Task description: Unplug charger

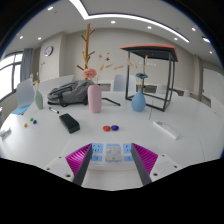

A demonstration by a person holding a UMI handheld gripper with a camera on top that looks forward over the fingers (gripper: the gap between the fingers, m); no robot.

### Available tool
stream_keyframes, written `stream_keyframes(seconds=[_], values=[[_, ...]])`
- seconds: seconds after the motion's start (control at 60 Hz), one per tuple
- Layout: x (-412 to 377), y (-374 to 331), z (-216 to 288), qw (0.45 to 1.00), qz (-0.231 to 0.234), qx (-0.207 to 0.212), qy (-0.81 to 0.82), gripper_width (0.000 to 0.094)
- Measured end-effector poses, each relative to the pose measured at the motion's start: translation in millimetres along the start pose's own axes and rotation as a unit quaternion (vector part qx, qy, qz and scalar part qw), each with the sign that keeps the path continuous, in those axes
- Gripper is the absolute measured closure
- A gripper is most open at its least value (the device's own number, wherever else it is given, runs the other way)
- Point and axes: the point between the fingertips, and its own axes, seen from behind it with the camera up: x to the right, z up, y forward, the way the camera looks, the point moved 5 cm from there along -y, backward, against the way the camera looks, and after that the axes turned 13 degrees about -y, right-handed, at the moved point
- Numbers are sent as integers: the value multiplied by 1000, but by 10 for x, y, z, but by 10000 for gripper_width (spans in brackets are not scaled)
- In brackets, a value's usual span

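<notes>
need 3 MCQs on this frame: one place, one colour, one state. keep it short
1. Where does the black rectangular object lie?
A. On the white table, ahead of the fingers
B. Between the fingers
C. On the floor

2. What colour is the tall cylinder on the table?
A. Green
B. Pink
C. Black

3. How does the hand-held gripper stand?
A. Shut on the vase
B. Shut on a cable
C. Open, holding nothing

Key: 1 A, it rests on the white table beyond the fingertips and off to one side. 2 B, the cylinder is pink, next to the blue vase. 3 C, the magenta pads stand apart with only bare table between them.
</notes>
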Motion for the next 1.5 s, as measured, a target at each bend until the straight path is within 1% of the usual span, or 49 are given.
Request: stream_keyframes(seconds=[0.017, 0.033, 0.05, 0.067, 0.083, 0.1, 0.15, 0.233, 0.267, 0.317, 0.35, 0.383, 0.45, 0.5, 0.533, 0.567, 0.633, 0.7, 0.783, 0.9, 0.95, 1.033, 1.05, 1.067, 1.083, 1.1, 1.133, 1.15, 1.167, 1.183, 1.267, 1.317, 1.5], values=[[-5, 14, -6, 1000, 1, -2, 2, 164], [-15, 28, -13, 1000, 4, -5, 4, 250], [-43, 49, -18, 1000, 10, -11, 7, 403], [-43, 53, -16, 1000, 11, -15, 11, 645], [63, 66, -7, 1000, -12, -17, 5, 780], [24, 74, -5, 1000, -7, -20, 10, 782], [21, 86, 13, 999, -11, -26, 15, 874], [40, 81, 47, 1000, -13, -19, 6, 886], [101, -7, 217, 1000, -16, 11, 18, 886], [315, -181, 601, 997, -43, 60, 14, 887], [428, -311, 864, 996, -41, 73, 21, 887], [588, -408, 1046, 995, -47, 78, 44, 887], [872, -551, 1260, 993, -53, 77, 66, 887], [1155, -591, 1245, 994, -72, 62, 59, 887], [1296, -604, 1211, 994, -76, 53, 57, 887], [1441, -604, 1110, 994, -82, 43, 57, 887], [1630, -500, 904, 995, -87, 6, 44, 887], [1711, -378, 571, 996, -80, -25, 42, 886], [1779, -209, 221, 995, -71, -58, 38, 853], [1755, -3, -185, 994, -57, -89, 31, 788], [1690, 68, -292, 994, -42, -98, 33, 753], [1698, 85, -406, 993, -43, -104, 25, 694], [1701, 85, -405, 993, -43, -107, 23, 651], [1705, 73, -409, 993, -45, -108, 21, 580], [1708, 62, -409, 993, -47, -109, 18, 487], [1709, 46, -407, 993, -48, -110, 17, 374], [1698, -1, -386, 993, -45, -112, 19, 124], [1696, -28, -368, 993, -44, -111, 21, 72], [1696, -69, -346, 992, -44, -112, 24, 109], [1690, -115, -317, 993, -42, -111, 27, 125], [1679, -423, -140, 993, -39, -106, 30, 75], [1657, -673, -19, 994, -34, -106, 20, 92], [1508, -1991, 578, 994, -8, -107, 3, 89]])
